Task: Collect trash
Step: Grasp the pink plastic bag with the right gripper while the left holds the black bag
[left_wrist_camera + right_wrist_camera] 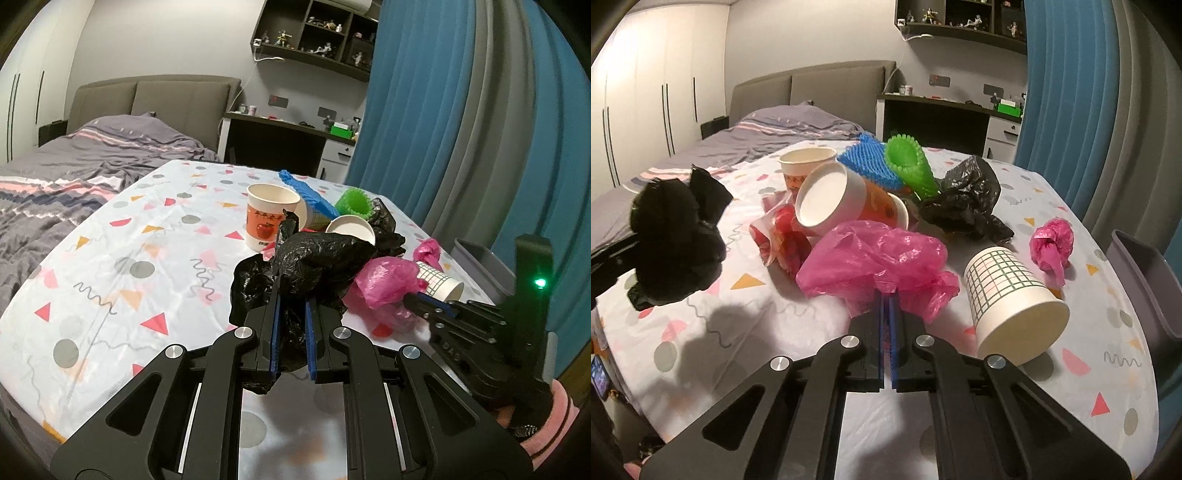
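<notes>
My left gripper (292, 301) is shut on a crumpled black plastic bag (306, 266) and holds it above the table; the bag also shows at the left of the right wrist view (674, 236). My right gripper (887, 295) is shut on the edge of a pink plastic bag (875, 254) that lies on the table; it also shows in the left wrist view (384, 282). Around it lie a grid-patterned paper cup (1012, 299), a small pink bag ball (1052, 245), another black bag (967, 199), an orange cup (834, 199) and a red wrapper (783, 236).
A round table with a patterned cloth (746, 332) holds the trash. A grey bin (1148, 280) stands at its right edge. An upright apple-print cup (267, 218), a blue spiky mat (868, 162) and a green spiky cup (910, 166) sit at the back. Bed behind, blue curtain right.
</notes>
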Demonstrator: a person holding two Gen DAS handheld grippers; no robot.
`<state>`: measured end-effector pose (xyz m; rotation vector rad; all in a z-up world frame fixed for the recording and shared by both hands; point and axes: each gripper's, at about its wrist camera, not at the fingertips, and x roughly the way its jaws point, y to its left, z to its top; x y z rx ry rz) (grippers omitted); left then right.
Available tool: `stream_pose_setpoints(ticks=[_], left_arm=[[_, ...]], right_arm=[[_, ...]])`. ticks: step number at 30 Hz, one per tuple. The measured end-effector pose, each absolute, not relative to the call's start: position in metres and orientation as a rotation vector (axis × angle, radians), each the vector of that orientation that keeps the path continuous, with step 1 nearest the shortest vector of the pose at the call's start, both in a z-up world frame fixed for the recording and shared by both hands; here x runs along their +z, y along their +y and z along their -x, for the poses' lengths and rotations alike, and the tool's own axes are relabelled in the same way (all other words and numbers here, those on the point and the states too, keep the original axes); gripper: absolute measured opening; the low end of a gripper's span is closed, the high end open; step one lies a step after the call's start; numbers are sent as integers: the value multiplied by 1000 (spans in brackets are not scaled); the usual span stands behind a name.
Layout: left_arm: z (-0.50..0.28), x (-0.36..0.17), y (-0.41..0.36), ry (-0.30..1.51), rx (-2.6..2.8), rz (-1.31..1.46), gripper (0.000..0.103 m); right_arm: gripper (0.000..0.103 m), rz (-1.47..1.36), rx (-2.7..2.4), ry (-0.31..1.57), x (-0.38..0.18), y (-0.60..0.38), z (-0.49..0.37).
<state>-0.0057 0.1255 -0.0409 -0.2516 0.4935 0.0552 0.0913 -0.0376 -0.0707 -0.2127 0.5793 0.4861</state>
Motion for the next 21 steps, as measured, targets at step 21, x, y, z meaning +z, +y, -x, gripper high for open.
stream_pose_setpoints(ticks=[21], left_arm=[[-7,-45,102,524,30,238,11]], right_arm=[[2,123,536,496,-44,-82,-55]])
